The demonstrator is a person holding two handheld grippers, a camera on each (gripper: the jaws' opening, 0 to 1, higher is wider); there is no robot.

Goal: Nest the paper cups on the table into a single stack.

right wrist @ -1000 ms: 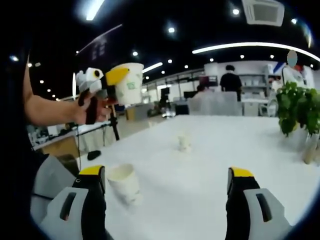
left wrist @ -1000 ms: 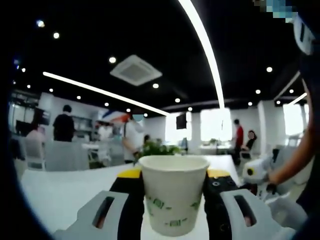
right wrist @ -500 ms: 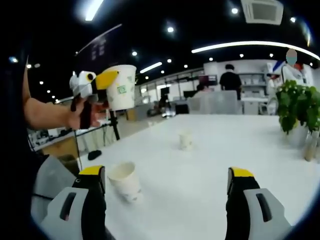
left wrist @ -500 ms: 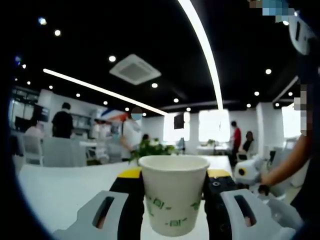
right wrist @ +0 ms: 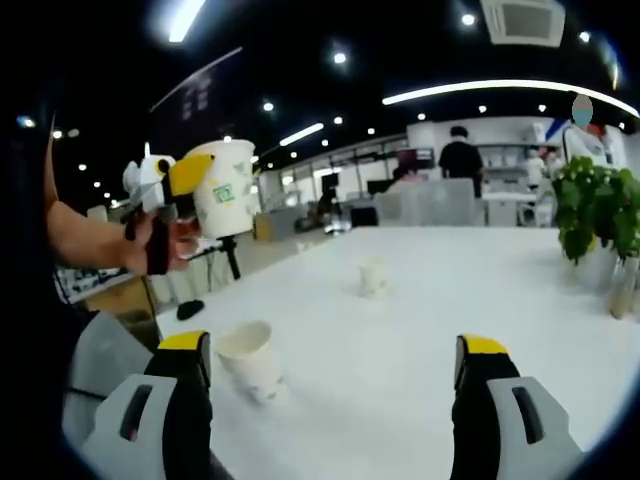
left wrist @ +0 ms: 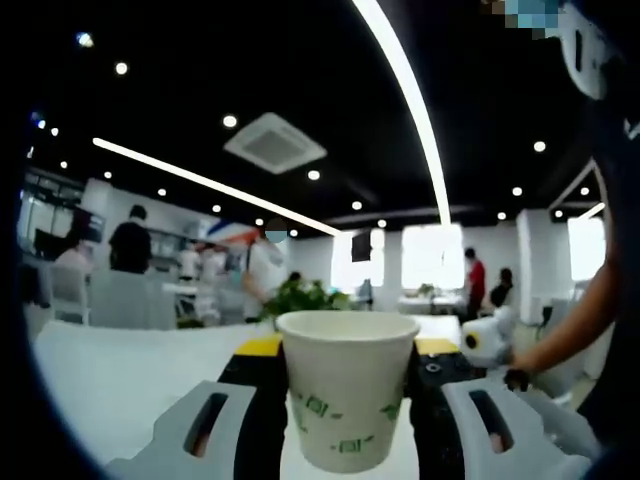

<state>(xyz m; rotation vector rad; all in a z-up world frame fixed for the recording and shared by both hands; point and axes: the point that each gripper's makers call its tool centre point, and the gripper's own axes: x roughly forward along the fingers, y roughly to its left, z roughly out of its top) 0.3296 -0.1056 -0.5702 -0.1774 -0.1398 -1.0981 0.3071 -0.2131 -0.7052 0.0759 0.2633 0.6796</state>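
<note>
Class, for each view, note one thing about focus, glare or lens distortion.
Left gripper view: the held paper cup is sharp, the far windows blow out white. Right gripper view: fisheye bends the ceiling light strip; the far small cup is soft and washed out.

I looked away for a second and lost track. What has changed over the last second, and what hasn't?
In the right gripper view, the left gripper with its held paper cup has drifted left and a little lower, staying raised off the white table. It stays shut on that cup. The right gripper remains open, and the near cup and far cup stand where they were.
</note>
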